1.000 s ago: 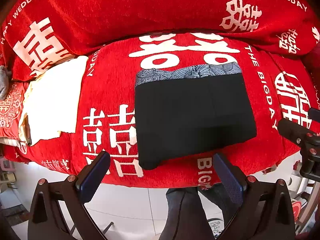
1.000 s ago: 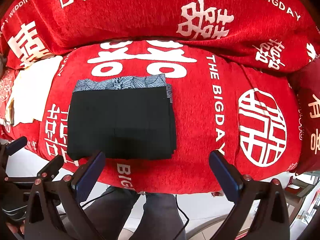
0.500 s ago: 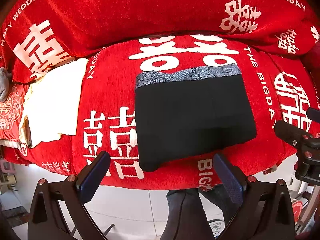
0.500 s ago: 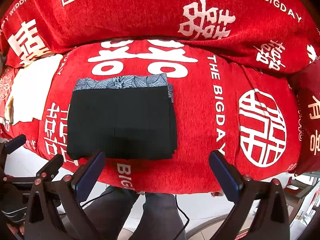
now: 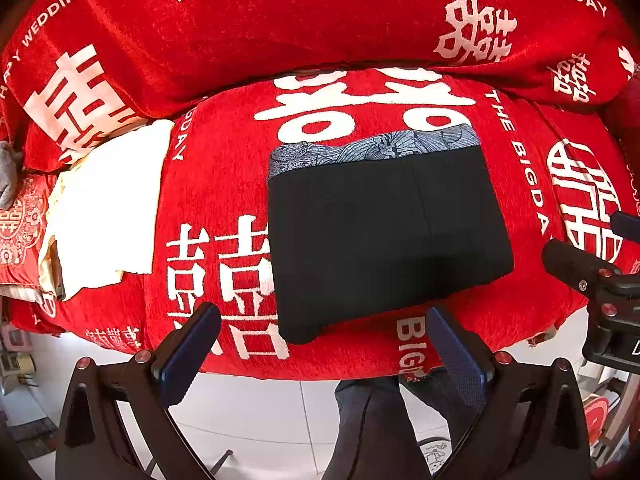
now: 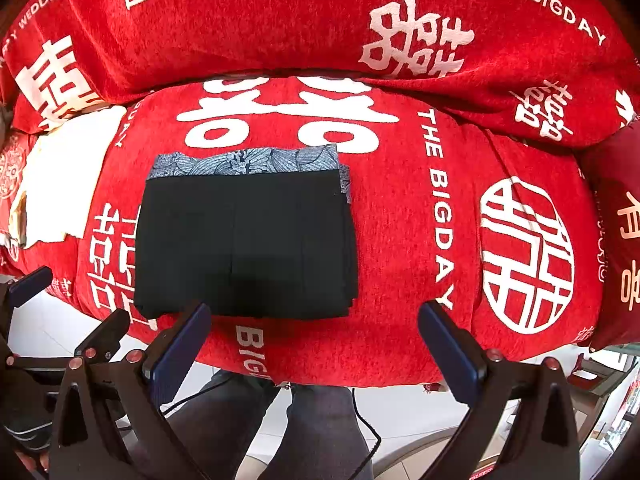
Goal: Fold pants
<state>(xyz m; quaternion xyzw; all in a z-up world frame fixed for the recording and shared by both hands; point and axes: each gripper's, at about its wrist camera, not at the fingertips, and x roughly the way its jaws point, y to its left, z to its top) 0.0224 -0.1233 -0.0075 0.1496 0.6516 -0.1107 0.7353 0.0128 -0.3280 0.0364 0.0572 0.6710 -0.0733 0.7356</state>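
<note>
The black pants lie folded into a flat rectangle on the red sofa seat, with a blue-grey patterned band along the far edge. They also show in the right wrist view. My left gripper is open and empty, held off the seat's front edge just below the pants. My right gripper is open and empty, also off the front edge, to the right of the pants' near edge. Neither touches the pants.
A white folded cloth lies on the seat to the left of the pants. The red backrest cushion rises behind. The person's legs and white tiled floor are below the seat edge.
Both grippers have drifted very slightly; the pants have not moved and both grippers stay open.
</note>
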